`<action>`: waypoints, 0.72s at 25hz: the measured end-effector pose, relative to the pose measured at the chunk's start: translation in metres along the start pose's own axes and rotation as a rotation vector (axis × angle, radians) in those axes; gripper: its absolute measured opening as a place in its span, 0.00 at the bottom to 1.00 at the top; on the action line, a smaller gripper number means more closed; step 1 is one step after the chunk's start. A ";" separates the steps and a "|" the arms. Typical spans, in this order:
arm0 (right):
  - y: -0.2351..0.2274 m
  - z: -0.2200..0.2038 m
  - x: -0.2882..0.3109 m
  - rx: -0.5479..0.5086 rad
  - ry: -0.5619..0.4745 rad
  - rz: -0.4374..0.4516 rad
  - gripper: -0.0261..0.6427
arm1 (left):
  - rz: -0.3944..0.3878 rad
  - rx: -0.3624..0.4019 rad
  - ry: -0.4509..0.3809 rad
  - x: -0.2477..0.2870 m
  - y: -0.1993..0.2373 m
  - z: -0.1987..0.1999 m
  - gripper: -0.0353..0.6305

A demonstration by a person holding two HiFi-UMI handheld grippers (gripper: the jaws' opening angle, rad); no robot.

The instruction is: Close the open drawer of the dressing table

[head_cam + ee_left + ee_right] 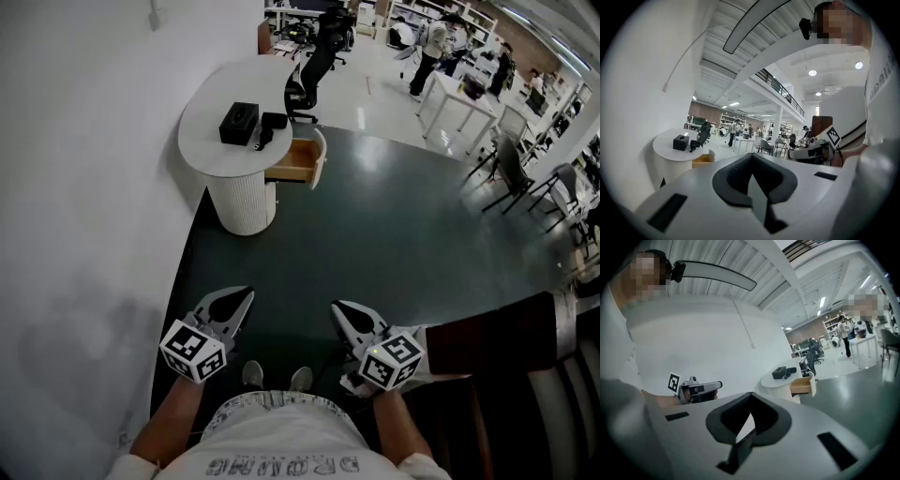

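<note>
The left gripper [238, 299] and right gripper [341, 313] are both closed (nothing between either pair of jaws), well apart from the open drawer [298, 162], which lies straight ahead, jutting rightward from under the dressing table's [202, 142] right edge, probably handier for the right.

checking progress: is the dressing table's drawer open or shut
Open. The light wooden drawer sticks out from the round white dressing table, its inside showing in the head view.
</note>
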State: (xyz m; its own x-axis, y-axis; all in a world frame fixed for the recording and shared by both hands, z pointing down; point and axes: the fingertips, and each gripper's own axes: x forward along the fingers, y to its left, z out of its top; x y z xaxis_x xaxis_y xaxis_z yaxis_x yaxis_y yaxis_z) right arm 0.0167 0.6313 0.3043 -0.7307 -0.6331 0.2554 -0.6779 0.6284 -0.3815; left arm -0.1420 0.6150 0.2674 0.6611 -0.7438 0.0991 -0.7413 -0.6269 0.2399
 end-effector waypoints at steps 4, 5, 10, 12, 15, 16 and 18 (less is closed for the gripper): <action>-0.003 0.002 -0.002 -0.001 -0.005 -0.003 0.05 | 0.004 0.004 0.000 0.002 -0.002 0.002 0.08; -0.004 0.002 -0.002 -0.002 -0.007 -0.002 0.05 | 0.005 0.004 0.000 0.003 -0.002 0.003 0.08; -0.007 0.007 -0.001 -0.019 -0.017 -0.016 0.05 | -0.003 0.007 0.000 0.008 -0.004 0.003 0.08; -0.008 0.010 -0.002 -0.027 -0.025 -0.025 0.05 | -0.007 0.009 -0.002 0.010 -0.006 0.003 0.08; -0.008 0.013 -0.002 -0.029 -0.029 -0.023 0.05 | -0.010 0.009 -0.001 0.012 -0.009 0.005 0.08; -0.008 0.013 -0.002 -0.029 -0.028 -0.021 0.05 | -0.012 0.009 -0.001 0.012 -0.009 0.006 0.08; -0.007 0.013 -0.001 -0.030 -0.026 -0.018 0.05 | -0.014 0.009 -0.001 0.014 -0.009 0.005 0.08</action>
State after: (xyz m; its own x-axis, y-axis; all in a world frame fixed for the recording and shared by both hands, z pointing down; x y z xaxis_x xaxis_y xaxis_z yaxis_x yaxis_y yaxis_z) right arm 0.0234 0.6214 0.2958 -0.7159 -0.6562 0.2386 -0.6936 0.6295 -0.3500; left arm -0.1262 0.6091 0.2620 0.6712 -0.7352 0.0949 -0.7331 -0.6392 0.2323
